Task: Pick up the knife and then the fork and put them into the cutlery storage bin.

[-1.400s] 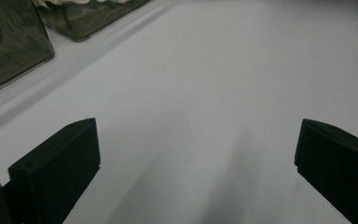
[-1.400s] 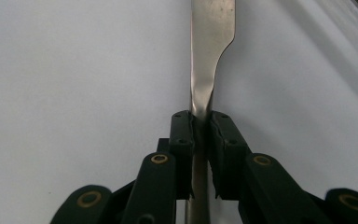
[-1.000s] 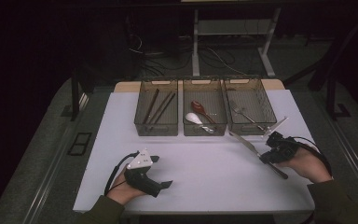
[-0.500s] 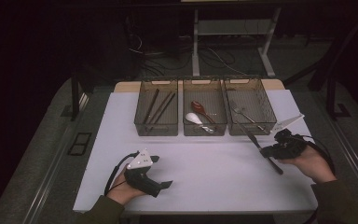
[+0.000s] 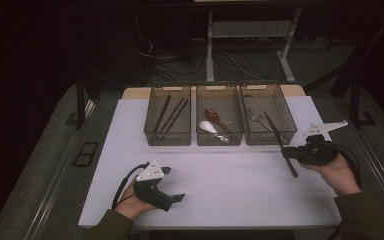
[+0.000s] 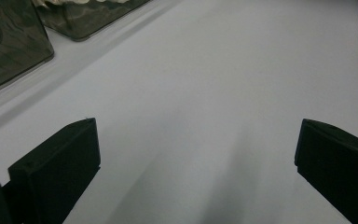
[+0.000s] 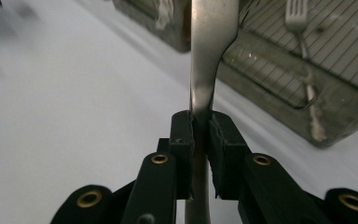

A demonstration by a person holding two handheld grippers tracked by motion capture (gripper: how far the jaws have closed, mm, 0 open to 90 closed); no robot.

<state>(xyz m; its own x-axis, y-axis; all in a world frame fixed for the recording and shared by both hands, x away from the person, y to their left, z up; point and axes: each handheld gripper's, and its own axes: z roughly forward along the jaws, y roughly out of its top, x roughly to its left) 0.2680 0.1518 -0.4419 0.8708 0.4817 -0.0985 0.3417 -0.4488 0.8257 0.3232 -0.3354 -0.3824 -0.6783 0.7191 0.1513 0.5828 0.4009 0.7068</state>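
A metal utensil [image 7: 210,56] is clamped by its handle in the right gripper [image 5: 289,151], just in front of the right-hand bin [image 5: 286,137]. Transport appears under way; placement into that bin is judged next. The left gripper [image 5: 172,196] rests released, well left of that bin.

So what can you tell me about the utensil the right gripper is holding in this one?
The utensil is a slim piece of what looks like polished metal: a narrow neck widening into a flatter part that runs out of the top of the right gripper view, so its kind cannot be told. The right gripper is clamped on the neck, jaws shut on both sides. In the high view it reads as a dark, slanted stick with its far end over the front wall of the right-hand bin and its near end above the white table.
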